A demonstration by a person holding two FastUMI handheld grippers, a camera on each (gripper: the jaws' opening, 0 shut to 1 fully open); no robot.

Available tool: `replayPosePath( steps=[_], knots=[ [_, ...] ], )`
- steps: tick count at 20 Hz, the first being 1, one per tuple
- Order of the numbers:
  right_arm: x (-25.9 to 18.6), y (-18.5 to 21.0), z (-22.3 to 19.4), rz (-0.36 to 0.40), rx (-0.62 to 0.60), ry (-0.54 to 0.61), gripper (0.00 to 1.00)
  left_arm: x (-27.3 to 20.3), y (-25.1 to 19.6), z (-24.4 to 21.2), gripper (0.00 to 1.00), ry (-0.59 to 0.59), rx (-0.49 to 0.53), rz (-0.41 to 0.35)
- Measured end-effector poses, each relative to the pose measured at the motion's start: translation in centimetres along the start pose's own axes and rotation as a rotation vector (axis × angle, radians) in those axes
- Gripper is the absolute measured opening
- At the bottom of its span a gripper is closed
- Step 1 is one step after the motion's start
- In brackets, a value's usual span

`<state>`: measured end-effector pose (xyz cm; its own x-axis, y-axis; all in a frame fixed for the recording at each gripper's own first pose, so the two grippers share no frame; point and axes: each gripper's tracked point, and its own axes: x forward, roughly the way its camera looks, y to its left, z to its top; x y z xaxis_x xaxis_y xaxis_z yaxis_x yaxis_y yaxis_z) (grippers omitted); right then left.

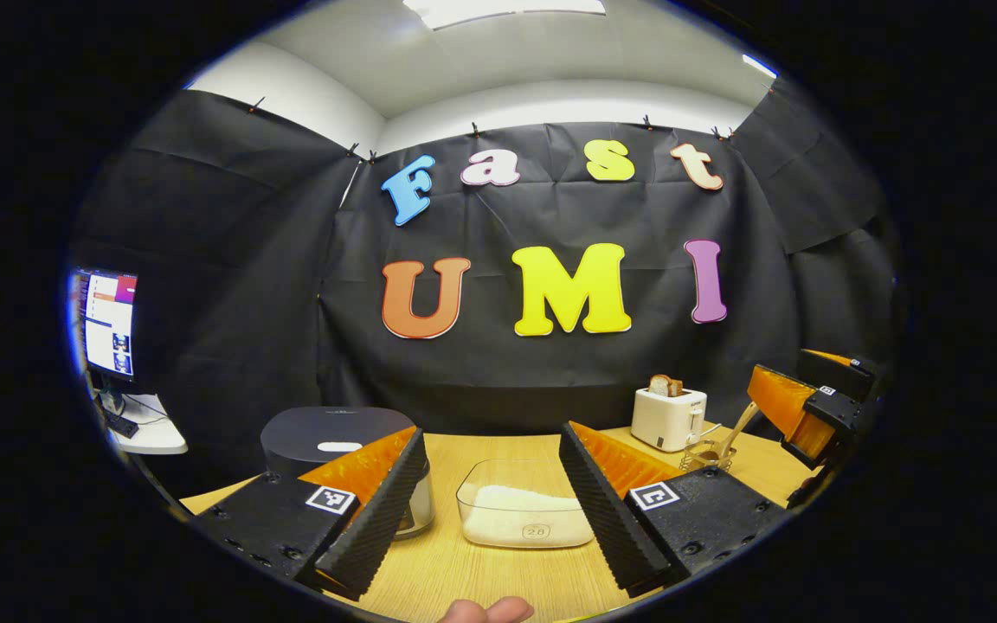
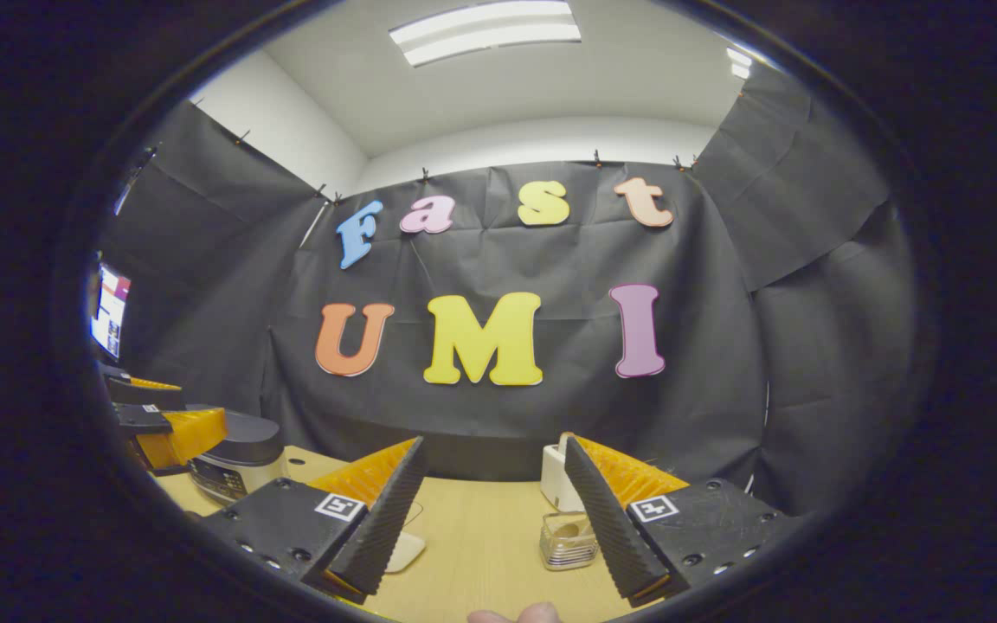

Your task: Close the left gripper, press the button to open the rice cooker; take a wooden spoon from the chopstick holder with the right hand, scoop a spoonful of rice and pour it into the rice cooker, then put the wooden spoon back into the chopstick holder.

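My left gripper is open above the wooden table, nothing between its fingers. Beyond its left finger stands the dark rice cooker, lid down. A clear container of white rice sits between the fingers, farther back. The wire chopstick holder with a wooden spoon stands at right, near the right gripper. My right gripper is open and holds nothing. The chopstick holder sits just past its right finger, the rice container's corner behind its left finger. The rice cooker and left gripper appear far left.
A white toaster with bread slices stands at the back right of the table; its body also rises behind the chopstick holder. A monitor on a side desk is at far left. A fingertip shows at the bottom edge.
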<state>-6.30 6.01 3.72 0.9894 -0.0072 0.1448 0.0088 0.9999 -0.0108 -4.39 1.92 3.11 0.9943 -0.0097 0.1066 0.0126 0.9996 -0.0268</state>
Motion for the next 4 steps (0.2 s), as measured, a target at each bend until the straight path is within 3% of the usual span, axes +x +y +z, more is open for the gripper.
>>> replayPosePath(
  steps=[4],
  knots=[
    [-0.44,0.51,0.78,-0.003,-0.018,0.008,0.95,0.34,0.75,-0.67,1.0,0.007,0.023,-0.001]
  ],
)
